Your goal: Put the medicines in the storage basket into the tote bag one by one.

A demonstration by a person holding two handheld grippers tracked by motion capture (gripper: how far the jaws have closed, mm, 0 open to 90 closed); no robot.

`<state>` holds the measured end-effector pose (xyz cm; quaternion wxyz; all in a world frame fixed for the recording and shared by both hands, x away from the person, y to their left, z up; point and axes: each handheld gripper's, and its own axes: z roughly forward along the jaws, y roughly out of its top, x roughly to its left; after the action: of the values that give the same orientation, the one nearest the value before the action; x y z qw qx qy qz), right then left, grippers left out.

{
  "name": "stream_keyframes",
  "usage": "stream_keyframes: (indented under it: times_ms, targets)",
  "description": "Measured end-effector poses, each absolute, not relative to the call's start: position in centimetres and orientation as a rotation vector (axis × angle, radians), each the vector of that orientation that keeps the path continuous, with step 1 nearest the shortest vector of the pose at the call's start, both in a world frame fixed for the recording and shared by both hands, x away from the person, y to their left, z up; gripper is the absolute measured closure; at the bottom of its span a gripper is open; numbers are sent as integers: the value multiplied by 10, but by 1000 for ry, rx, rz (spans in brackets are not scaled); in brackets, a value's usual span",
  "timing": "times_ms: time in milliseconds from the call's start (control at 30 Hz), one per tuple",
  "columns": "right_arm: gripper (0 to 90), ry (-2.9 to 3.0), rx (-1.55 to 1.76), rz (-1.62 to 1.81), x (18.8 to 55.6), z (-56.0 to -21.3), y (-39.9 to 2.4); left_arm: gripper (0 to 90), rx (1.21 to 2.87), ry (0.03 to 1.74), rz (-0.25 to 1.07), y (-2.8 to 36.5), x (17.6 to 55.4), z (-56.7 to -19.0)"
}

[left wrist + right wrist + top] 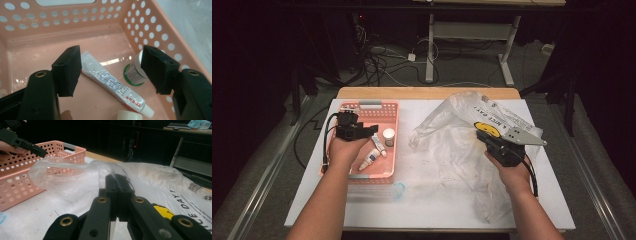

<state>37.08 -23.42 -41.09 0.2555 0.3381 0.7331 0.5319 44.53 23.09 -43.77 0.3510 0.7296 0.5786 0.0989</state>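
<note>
High camera above the near edge, looking forward and down over the whole bench [437, 200], left claw camera close inside the pink basket [140, 22], facing its floor, right claw camera low over the bench, facing that same basket [15, 180] across the plastic bag [155, 177].

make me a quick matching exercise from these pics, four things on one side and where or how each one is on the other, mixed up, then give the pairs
Things:
1. white tube
2. small jar
3. plastic bag
4. pink basket

Places or states:
A. stands on the left part of the table, holes in its walls
B. lies flat on the basket floor between the open jaws of the left gripper
C. spread over the right part of the table, an edge pinched by the right gripper
D. lies in the basket with a green-rimmed end facing the left gripper view, beside the tube

Pairs: 1-B, 2-D, 3-C, 4-A
</note>
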Motion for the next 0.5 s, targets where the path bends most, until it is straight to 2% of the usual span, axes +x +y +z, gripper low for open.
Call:
stream_keyframes:
  times_ms: [133, 500]
  targets:
    - [900, 1998, 912, 1441, 371, -412, -233, 378, 1975, 1550, 210, 226, 454, -448]
    - [900, 2006, 920, 1435, 371, -414, -233, 407, 2072, 1627, 127, 216, 470, -463]
